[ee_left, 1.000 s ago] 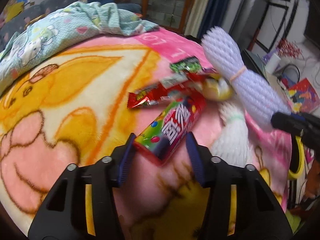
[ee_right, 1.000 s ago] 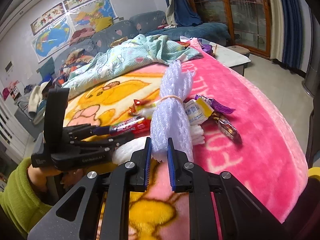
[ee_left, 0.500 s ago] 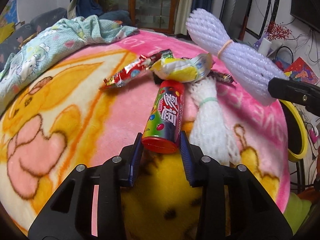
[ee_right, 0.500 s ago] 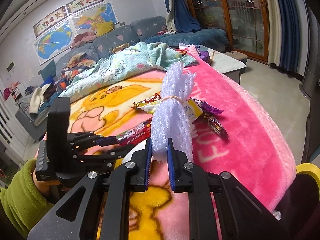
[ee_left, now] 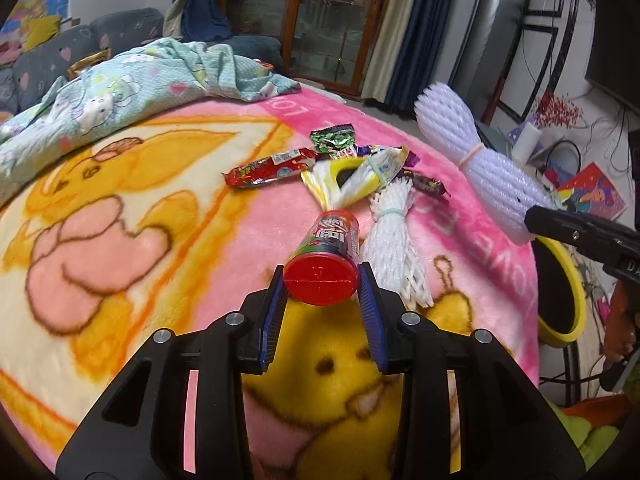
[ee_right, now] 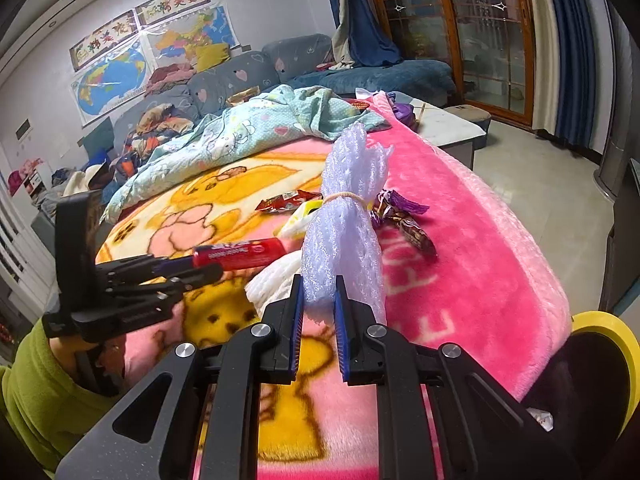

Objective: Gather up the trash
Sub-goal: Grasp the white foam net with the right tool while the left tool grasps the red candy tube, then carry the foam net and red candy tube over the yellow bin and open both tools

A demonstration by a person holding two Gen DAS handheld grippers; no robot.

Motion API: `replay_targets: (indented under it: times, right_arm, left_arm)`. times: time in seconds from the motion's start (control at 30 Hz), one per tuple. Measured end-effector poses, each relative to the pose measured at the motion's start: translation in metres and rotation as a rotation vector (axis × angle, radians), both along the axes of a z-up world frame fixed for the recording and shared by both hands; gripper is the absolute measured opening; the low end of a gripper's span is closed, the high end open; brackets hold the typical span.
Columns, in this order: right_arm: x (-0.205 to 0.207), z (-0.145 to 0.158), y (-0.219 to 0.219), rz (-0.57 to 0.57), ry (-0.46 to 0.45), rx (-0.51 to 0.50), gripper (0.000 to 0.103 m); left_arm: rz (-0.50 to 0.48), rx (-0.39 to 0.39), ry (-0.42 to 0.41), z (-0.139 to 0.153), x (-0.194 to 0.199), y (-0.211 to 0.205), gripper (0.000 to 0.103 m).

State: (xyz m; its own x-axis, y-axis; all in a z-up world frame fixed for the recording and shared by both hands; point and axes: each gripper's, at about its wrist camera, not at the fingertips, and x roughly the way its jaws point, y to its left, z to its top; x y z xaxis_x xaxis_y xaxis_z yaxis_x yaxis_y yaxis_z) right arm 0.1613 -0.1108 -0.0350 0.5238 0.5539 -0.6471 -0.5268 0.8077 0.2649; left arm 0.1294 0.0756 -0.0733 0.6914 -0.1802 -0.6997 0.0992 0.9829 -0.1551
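Red-capped candy tube (ee_left: 325, 256) – rigid, slick – sits pinched at its cap end by the left gripper (ee_left: 320, 286); the right gripper (ee_right: 318, 308) squeezes a soft, featherlight foam-net bundle (ee_right: 346, 224) near its end.

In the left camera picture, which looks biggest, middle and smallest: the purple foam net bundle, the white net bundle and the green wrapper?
1. purple foam net bundle
2. white net bundle, though it looks nearly as big
3. green wrapper

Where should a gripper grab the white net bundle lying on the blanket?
Probably at its narrow waist, where the green band cinches the white net bundle. Come from above, fingers straddling it crosswise. The frayed, flared ends would likely squash or slip.
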Motion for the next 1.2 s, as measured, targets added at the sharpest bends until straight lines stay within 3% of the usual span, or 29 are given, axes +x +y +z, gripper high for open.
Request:
replay_targets:
  times: [0.37,0.67,0.87,1.07,1.13,1.2]
  right_arm:
    - [-0.014,0.004,-0.018,-0.014,-0.003,0.000,0.014]
    - [-0.017,0.005,-0.023,-0.013,-0.003,0.004,0.014]
    - [-0.019,0.006,-0.031,-0.028,0.006,0.020,0.014]
    - [-0.017,0.009,-0.033,-0.041,0.011,0.028,0.014]
    - [-0.016,0.009,-0.034,-0.043,0.011,0.028,0.014]
    - [-0.016,0.009,-0.035,-0.045,0.013,0.028,0.014]
  left_arm:
    - [0.006,-0.004,-0.081,0.028,-0.023,-0.004,0.027]
    - [-0.019,0.044,-0.020,0.011,-0.023,-0.014,0.028]
    - [-0.009,0.036,0.017,-0.001,-0.019,-0.012,0.043]
    - [0.026,-0.040,0.016,-0.009,-0.012,-0.006,0.056]
    - [0.065,-0.102,0.009,-0.011,-0.008,0.002,0.056]
    - [0.110,-0.159,-0.002,-0.013,-0.004,0.012,0.045]
